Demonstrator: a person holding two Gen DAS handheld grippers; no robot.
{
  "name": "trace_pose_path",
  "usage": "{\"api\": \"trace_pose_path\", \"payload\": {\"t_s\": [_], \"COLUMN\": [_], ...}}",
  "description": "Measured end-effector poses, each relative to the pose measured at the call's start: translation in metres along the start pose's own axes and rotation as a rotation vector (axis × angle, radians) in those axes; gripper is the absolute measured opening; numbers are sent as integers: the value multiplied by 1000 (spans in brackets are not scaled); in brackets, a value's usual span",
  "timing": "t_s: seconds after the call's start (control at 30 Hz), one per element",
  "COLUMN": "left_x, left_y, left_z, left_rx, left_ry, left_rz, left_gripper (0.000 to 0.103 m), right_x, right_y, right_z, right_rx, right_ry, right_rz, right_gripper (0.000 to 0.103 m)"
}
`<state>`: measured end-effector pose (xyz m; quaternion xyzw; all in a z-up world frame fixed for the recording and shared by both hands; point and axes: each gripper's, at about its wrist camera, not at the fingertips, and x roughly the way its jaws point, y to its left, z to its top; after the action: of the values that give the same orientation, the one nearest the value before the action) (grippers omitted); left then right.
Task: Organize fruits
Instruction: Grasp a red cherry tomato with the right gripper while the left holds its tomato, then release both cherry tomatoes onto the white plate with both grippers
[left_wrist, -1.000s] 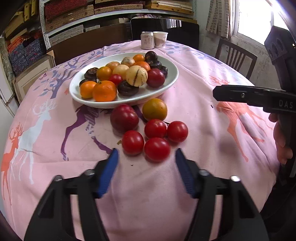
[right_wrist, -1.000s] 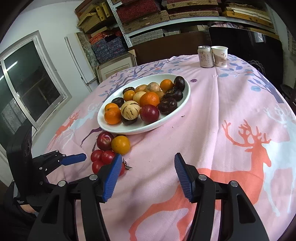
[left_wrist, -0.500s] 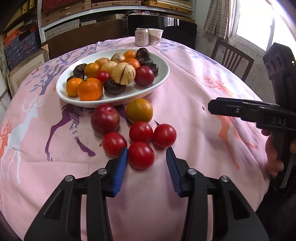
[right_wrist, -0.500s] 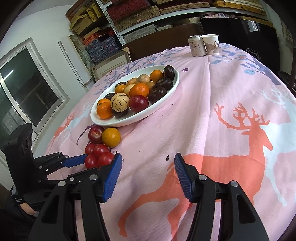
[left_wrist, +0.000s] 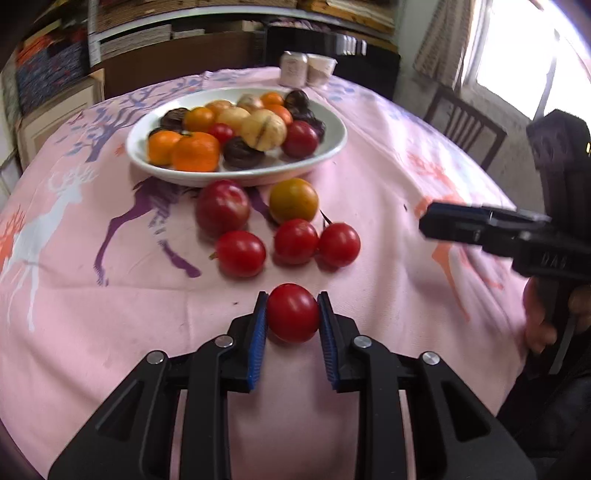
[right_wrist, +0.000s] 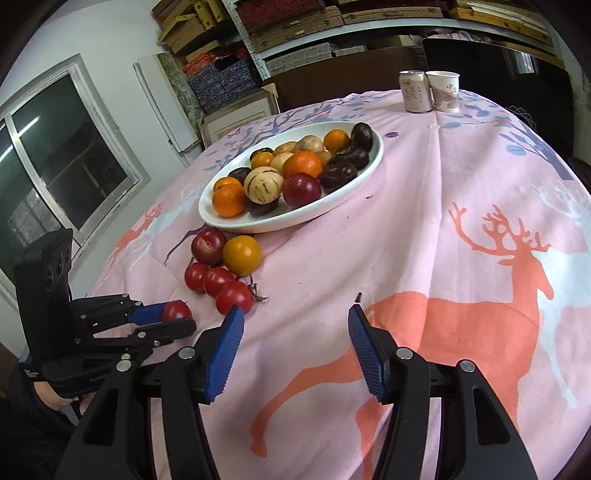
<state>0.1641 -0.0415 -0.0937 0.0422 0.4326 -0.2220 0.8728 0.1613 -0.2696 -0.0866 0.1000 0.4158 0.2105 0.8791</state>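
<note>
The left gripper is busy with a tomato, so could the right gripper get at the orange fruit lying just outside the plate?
Probably yes. The right gripper is open and holds nothing, and the orange fruit lies ahead to its left. Three tomatoes cluster in front of it, so coming in from the bare cloth side looks easier.

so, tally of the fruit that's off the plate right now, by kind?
Small red tomatoes loose on the tablecloth: 3
Small red tomato held in the left gripper: 1
Dark red plum-like fruit: 1
Orange-yellow round fruit: 1
Total off the plate: 6
</note>
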Motion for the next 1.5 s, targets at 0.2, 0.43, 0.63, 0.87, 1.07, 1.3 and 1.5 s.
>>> {"api": "trace_pose_path", "payload": {"t_s": [0.2, 0.43, 0.63, 0.87, 1.07, 1.3, 1.5], "left_x": [-33, -41, -45, -45, -45, -47, -52], "left_y": [25, 34, 41, 38, 36, 32, 38], "left_z": [-4, -16, -19, -20, -18, -3, 32], "left_rx": [-76, -96, -118, -112, -110, -103, -108], "left_ry": [-84, -79, -96, -93, -94, -108, -149], "left_rz": [17, 13, 5, -6, -6, -1, 23], "left_gripper": [26, 26, 26, 26, 26, 26, 26], "right_x": [17, 48, 60, 60, 29, -14, -38], "right_y": [47, 77, 73, 68, 58, 30, 1], "right_z": [1, 7, 17, 11, 11, 30, 53], "right_rx": [-162, -257, -256, -232, -182, -103, -11], "right_ry": [48, 110, 127, 145, 76, -43, -148], "right_rz": [-1, -67, -133, -104, -69, -63, -58], "right_gripper": [53, 42, 42, 33, 33, 33, 33]}}
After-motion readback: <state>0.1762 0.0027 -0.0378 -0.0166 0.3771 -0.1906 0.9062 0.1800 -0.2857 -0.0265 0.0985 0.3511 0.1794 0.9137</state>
